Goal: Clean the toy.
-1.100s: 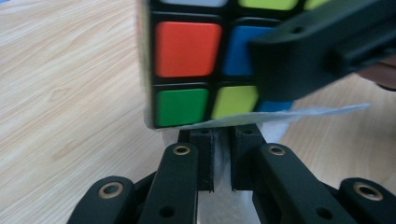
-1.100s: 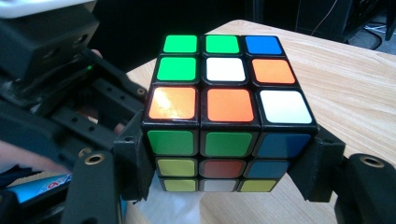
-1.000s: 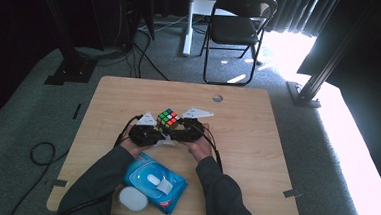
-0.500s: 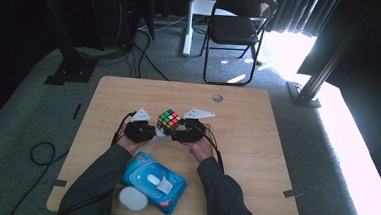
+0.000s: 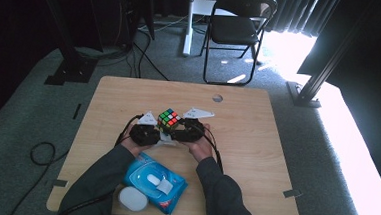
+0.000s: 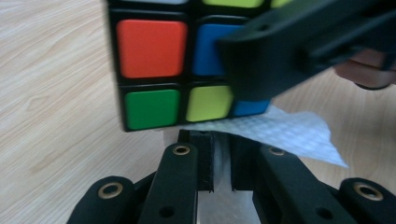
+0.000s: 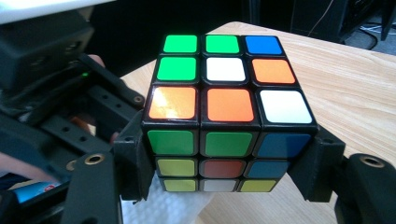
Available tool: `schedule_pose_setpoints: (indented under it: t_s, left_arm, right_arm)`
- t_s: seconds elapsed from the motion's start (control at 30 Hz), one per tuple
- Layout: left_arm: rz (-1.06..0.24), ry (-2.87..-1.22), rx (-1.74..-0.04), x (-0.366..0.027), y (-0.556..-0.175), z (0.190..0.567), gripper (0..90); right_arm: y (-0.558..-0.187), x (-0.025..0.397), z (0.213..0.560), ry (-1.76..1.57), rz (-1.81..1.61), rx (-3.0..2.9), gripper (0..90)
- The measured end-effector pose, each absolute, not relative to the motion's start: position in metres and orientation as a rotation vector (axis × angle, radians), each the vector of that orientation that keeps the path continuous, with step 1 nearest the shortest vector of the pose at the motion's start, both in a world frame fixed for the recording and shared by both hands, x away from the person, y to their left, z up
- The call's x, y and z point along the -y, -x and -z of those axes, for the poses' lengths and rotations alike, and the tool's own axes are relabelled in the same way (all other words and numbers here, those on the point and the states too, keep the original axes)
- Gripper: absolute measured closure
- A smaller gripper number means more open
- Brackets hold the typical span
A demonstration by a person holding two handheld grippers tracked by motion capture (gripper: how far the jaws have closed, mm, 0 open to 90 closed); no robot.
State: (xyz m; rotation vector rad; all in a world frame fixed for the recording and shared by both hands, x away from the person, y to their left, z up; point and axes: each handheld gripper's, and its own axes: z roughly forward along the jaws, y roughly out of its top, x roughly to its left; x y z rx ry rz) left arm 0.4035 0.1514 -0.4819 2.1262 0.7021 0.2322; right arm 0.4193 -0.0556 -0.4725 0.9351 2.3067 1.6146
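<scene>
A scrambled Rubik's cube (image 7: 224, 116) sits clamped between the jaws of my right gripper (image 7: 226, 168), which is shut on its lower sides. In the high view the cube (image 5: 169, 118) is at the table's middle, with the right gripper (image 5: 187, 132) to its right and the left gripper (image 5: 144, 133) to its left. My left gripper (image 6: 222, 163) is shut on a white wipe (image 6: 280, 133), and its jaws stand just under the cube's (image 6: 154, 70) near face. The wipe (image 7: 168, 205) lies beneath the cube.
A blue pack of wipes (image 5: 154, 178) and a white round lid (image 5: 133, 199) lie near the table's front edge between the forearms. The wooden table (image 5: 256, 141) has a small hole (image 5: 217, 97) at the back. A folding chair (image 5: 236, 27) stands beyond it.
The left gripper has shifted slightly left and back again beside the cube. Cube and right gripper have stayed in place.
</scene>
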Motion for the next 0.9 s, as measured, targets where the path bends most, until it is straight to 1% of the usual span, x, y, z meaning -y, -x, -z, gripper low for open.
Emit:
schedule_pose_setpoints:
  t_s: [0.27,0.53,0.9]
  left_arm:
    - [-0.227,-2.113,-0.687,-0.158,-0.399,0.480,82.7]
    - [-0.249,-2.051,-0.749,-0.178,-0.399,0.477,82.8]
    - [-0.289,-1.999,-0.797,-0.196,-0.400,0.468,82.8]
  right_arm:
    - [-0.420,0.061,0.474,-0.951,-1.593,-2.288,34.1]
    - [-0.421,0.067,0.476,-0.969,-1.566,-2.281,34.1]
    - [-0.420,0.068,0.481,-0.940,-1.501,-2.302,34.1]
